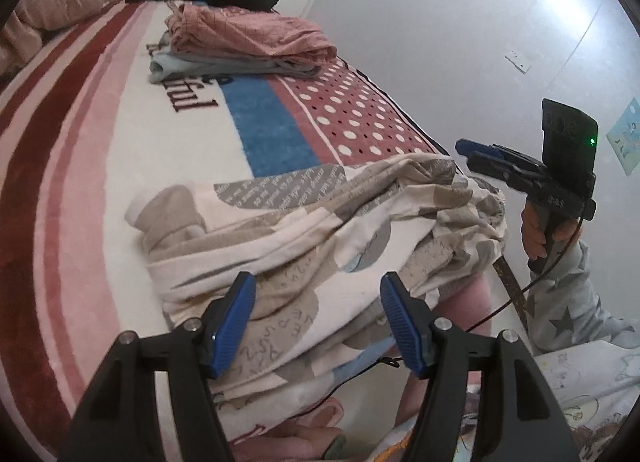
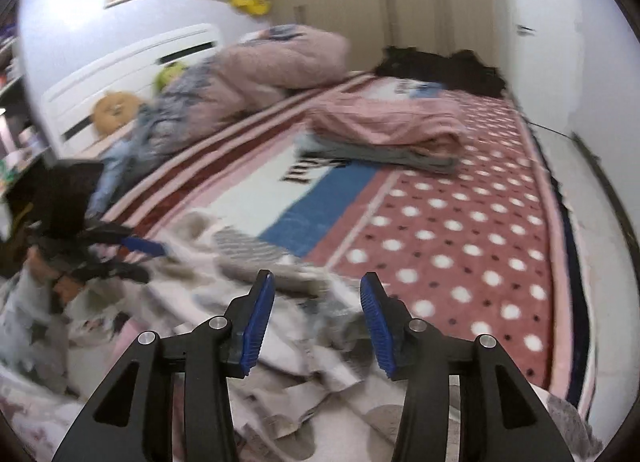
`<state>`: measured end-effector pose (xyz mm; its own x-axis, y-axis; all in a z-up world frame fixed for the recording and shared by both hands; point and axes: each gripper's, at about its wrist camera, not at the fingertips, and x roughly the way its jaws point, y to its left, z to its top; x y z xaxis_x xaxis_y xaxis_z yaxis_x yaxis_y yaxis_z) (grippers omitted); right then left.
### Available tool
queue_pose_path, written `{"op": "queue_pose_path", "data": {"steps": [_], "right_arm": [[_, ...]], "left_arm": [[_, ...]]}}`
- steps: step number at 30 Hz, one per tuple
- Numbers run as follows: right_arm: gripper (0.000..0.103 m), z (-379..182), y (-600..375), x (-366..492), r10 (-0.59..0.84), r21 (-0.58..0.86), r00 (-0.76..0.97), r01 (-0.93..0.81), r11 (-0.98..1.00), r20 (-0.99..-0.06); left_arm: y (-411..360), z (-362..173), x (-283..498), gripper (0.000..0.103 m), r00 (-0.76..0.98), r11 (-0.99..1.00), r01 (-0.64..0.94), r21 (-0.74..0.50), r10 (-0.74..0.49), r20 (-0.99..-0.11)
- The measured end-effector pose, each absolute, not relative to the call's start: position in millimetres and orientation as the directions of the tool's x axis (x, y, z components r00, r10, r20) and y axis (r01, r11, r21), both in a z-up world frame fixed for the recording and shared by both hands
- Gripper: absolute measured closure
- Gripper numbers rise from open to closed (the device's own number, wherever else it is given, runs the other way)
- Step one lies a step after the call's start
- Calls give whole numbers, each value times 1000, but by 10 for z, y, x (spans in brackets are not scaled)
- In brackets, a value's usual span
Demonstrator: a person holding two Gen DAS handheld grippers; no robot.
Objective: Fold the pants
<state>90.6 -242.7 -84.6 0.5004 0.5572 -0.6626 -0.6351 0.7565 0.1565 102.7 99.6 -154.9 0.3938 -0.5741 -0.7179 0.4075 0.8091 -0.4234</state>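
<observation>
Left wrist view is showing the pants [image 1: 320, 230] lying rumpled at the near edge of the bed [image 1: 120, 134], patterned in cream, tan and grey. The left gripper [image 1: 318, 326] is hovering over them with jaws apart, holding nothing. The right gripper [image 2: 317, 324] is also standing open and empty above the same heap. The cloth is looking light, soft and floppy; I would pinch 2 corners of the waistband.

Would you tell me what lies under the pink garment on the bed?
A folded grey garment lies under the pink garment, on the blanket. Its middle is covered.
</observation>
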Motion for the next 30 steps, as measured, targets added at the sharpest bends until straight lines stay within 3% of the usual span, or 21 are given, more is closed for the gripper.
{"op": "queue_pose_path", "data": {"steps": [6, 10, 12, 13, 22, 30], "right_arm": [[62, -1258, -2091, 1014, 478, 81, 397, -697, 712, -783], [62, -1430, -2084, 1138, 474, 100, 362, -702, 705, -803], [79, -1464, -2088, 1140, 487, 119, 333, -716, 688, -808], [102, -1468, -2088, 1122, 499, 133, 315, -727, 674, -808], [101, -1644, -2189, 644, 576, 288, 122, -772, 567, -808], [101, -1721, -2408, 438, 589, 333, 139, -712, 618, -796]], "left_arm": [[954, -1689, 1354, 41, 350, 811, 367, -456, -575, -740], [984, -1729, 1567, 41, 339, 818, 346, -460, -566, -752], [1020, -1744, 1639, 41, 344, 821, 329, -466, -564, -750], [1032, -1742, 1658, 41, 351, 823, 324, -466, -562, -749], [1055, -1707, 1451, 41, 365, 790, 353, -502, -610, -703], [1026, -1831, 966, 41, 287, 719, 448, -531, -678, -676]]}}
